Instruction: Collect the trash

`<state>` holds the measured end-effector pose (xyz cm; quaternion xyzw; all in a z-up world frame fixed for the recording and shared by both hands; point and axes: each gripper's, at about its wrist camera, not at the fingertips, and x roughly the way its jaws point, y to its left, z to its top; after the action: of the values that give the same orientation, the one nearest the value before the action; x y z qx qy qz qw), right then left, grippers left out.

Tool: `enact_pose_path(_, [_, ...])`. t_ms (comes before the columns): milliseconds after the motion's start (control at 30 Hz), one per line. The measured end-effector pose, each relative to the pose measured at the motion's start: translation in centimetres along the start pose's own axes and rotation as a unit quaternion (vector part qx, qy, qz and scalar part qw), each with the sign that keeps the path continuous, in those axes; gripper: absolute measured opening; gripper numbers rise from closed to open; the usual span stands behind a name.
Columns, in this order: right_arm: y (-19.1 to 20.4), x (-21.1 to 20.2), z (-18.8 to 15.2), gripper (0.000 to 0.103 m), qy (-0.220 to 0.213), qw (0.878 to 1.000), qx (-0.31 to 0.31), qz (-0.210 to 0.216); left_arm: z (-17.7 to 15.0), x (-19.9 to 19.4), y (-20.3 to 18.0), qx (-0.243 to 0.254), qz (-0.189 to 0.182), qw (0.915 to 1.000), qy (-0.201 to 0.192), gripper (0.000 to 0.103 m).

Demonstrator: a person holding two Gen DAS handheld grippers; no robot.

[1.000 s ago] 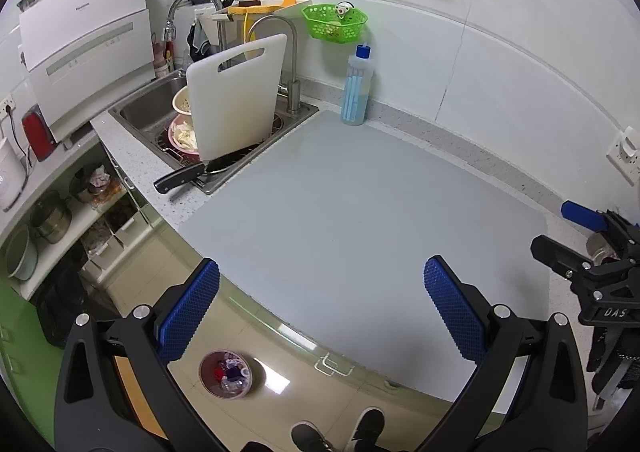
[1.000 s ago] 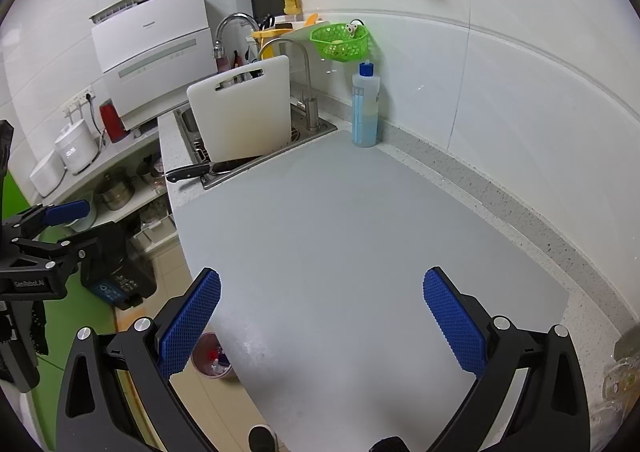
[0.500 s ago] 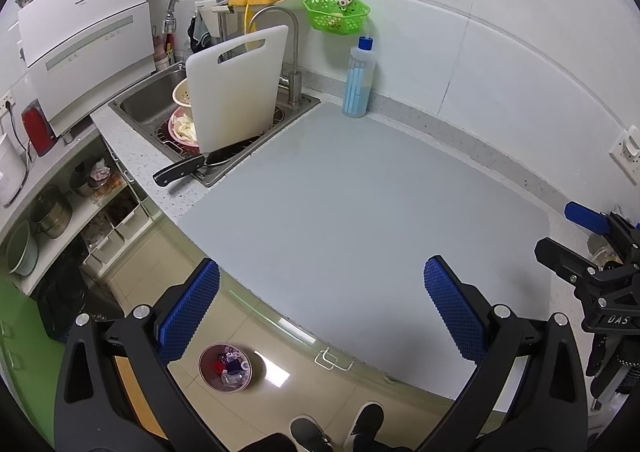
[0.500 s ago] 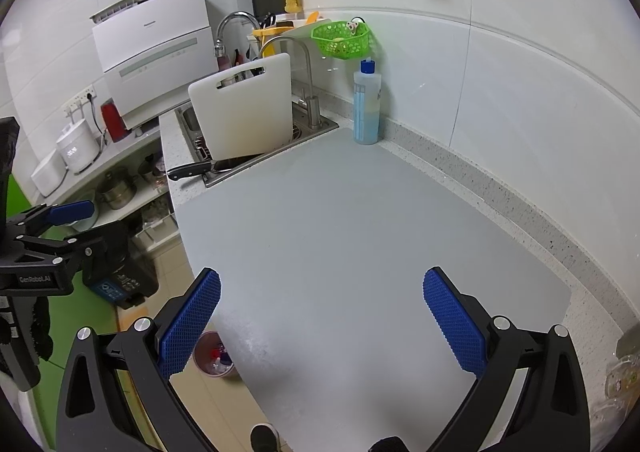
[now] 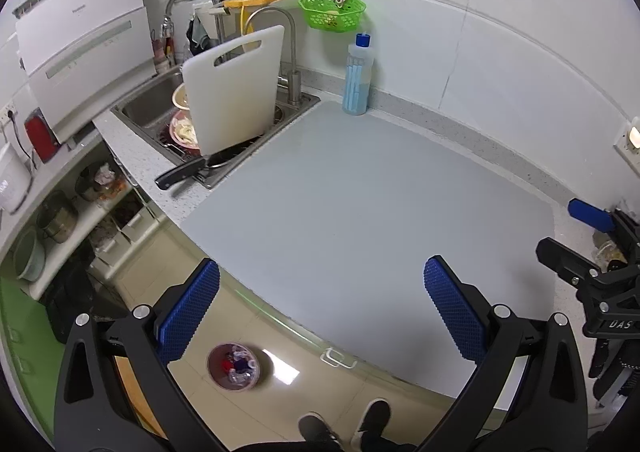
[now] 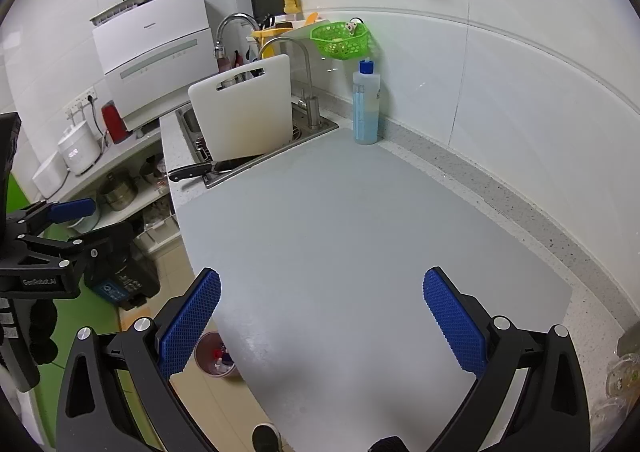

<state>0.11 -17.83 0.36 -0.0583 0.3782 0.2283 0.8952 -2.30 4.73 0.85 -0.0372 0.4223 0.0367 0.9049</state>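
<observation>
Kitchen counter [image 5: 360, 191] with grey mat [image 6: 360, 252] bare ahead of both jaw pairs, no trash on it. Left gripper [image 5: 320, 308] wide open, blue pads apart, gripping nothing; hovers over front edge of mat. Right gripper [image 6: 322, 312] likewise wide open and empty, over mat's near end. Changes over last second: tiny. Left view drifted slightly, sink [image 5: 168, 107] and cutting board [image 5: 234, 91] sitting a touch lower in frame, floor bin [image 5: 234, 366] roughly same spot; right view nearly static. Reads as idle hover or scan, no approach started. Trash bin with coloured scraps on floor, below and just inside left jaw of left gripper; same bin [image 6: 216, 358] peeks past counter edge below left jaw of right gripper. Candidate trash: clear wrapper-like stuff [image 6: 620, 376] at far right, outside right jaw of right gripper; blurred, cannot confirm what it is. Similar clutter [image 5: 608, 248] beyond right gripper body in left view. Knife [image 5: 182, 173] on sink rim, bottle [image 5: 356, 79] against wall, far ahead of jaws, not trash. Judgement: task either near done or next pick sits right of right gripper; needs swing right before closing.
</observation>
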Motion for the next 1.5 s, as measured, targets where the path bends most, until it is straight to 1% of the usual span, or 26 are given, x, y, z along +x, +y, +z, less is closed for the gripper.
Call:
enact_pose_path(533, [-0.33, -0.13, 0.0, 0.097, -0.001, 1.0, 0.001, -0.003, -0.22, -0.14, -0.27, 0.002, 0.006, 1.0, -0.007, 0.1])
enact_pose_path(1500, [-0.24, -0.19, -0.07, 0.097, -0.001, 1.0, 0.003, -0.003, 0.25, -0.37, -0.61, 0.002, 0.0, 0.9999, -0.011, 0.1])
